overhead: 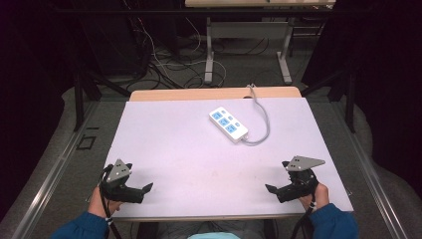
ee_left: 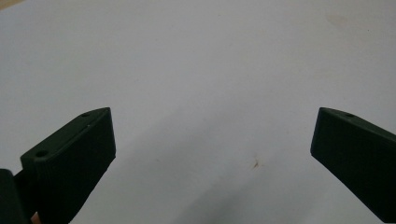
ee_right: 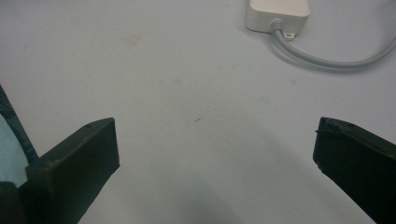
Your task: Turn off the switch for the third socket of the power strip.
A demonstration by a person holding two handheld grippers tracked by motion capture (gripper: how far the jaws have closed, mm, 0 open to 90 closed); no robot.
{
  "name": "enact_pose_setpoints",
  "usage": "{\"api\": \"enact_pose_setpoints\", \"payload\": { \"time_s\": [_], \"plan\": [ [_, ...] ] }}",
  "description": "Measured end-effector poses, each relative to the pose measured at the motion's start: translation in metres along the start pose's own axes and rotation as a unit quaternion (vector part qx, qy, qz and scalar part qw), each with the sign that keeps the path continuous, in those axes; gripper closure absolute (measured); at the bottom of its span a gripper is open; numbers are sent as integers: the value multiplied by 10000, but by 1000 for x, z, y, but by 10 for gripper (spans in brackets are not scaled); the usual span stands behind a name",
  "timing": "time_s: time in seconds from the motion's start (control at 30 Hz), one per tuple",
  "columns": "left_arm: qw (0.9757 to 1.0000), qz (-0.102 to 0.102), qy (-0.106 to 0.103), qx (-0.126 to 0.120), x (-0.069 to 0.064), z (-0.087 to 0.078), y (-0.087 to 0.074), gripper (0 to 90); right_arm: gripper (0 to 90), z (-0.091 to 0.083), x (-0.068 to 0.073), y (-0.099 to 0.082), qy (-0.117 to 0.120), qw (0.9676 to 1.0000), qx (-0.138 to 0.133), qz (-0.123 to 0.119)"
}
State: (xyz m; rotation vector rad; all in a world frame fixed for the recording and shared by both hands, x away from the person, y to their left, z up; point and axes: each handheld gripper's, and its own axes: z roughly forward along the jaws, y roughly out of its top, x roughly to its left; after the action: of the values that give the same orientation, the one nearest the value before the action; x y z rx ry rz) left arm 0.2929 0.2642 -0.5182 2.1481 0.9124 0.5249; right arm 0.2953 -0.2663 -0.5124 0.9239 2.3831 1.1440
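Observation:
A white power strip [overhead: 228,124] with blue sockets lies on the pale table top [overhead: 199,159], toward the far middle. Its grey cable [overhead: 263,119] loops off the far edge. My left gripper [overhead: 142,189] rests at the near left corner, jaws wide apart with bare table between them [ee_left: 212,135]. My right gripper [overhead: 273,188] sits at the near right corner, also open and holding nothing [ee_right: 215,149]. In the right gripper view the power strip's end [ee_right: 278,11] and its cable [ee_right: 327,58] lie well ahead of the jaws.
Both hands in blue sleeves [overhead: 331,221] come in from the near edge. Beyond the table stand another table's metal legs [overhead: 209,55] and loose cables [overhead: 164,64] on the floor. Dark curtains flank both sides.

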Motion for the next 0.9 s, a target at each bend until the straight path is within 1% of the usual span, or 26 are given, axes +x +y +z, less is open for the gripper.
{"api": "enact_pose_setpoints", "payload": {
  "time_s": [0.07,0.1,0.17,0.2,0.3,0.37,0.4,0.47,0.5,0.53,0.57,0.63,0.67,0.7,0.73,0.8,0.83,0.87,0.9],
  "plan": [
    [10000,-2,6,-5,0,0,0,2,0,1,0,0,-13,10000,-33,-29],
    [10000,-5,2,-33,0,1,0,2,0,2,1,1,-48,10000,-18,-17],
    [10000,-8,-4,1,0,1,0,2,0,2,1,1,-32,10000,14,-4],
    [10000,-14,5,-25,0,1,0,2,0,3,0,1,-46,10000,54,5],
    [10000,4,3,-27,0,2,0,2,0,4,-1,2,-62,10000,56,-55],
    [10000,-2,3,15,0,1,1,2,0,4,-1,3,-62,9999,86,-31],
    [10000,-11,10,-1,0,2,0,2,0,6,-1,3,-100,9999,23,-50],
    [10000,-5,6,-11,0,2,1,2,0,6,-3,5,-87,9999,43,-73],
    [10000,0,11,-9,0,2,1,2,0,7,-4,6,-134,9999,35,-36],
    [10000,-13,14,-6,0,3,1,2,0,8,-5,8,-107,9999,78,-36],
    [10000,27,3,38,1,3,2,2,0,9,-6,8,-107,9999,56,-4],
    [10000,18,-5,17,1,4,2,2,0,12,-7,11,-123,9999,88,-39],
    [10000,25,-10,31,1,4,2,2,0,13,-7,12,-101,9999,63,-39],
    [10000,13,-3,25,1,4,2,2,0,13,-8,13,-84,9999,104,-37],
    [10000,9,-16,60,1,4,2,2,0,14,-9,14,-107,9999,115,-29],
    [10000,-24,-7,22,2,5,1,2,0,16,-10,15,-86,9999,66,-14],
    [10000,-24,-1,36,2,4,1,2,0,17,-11,17,-69,9998,159,-12],
    [10000,-23,-2,34,2,5,1,2,0,20,-12,20,-78,9999,103,-32],
    [10000,-11,-9,64,2,4,1,2,0,20,-12,20,-78,9999,103,-32]
  ]
}}
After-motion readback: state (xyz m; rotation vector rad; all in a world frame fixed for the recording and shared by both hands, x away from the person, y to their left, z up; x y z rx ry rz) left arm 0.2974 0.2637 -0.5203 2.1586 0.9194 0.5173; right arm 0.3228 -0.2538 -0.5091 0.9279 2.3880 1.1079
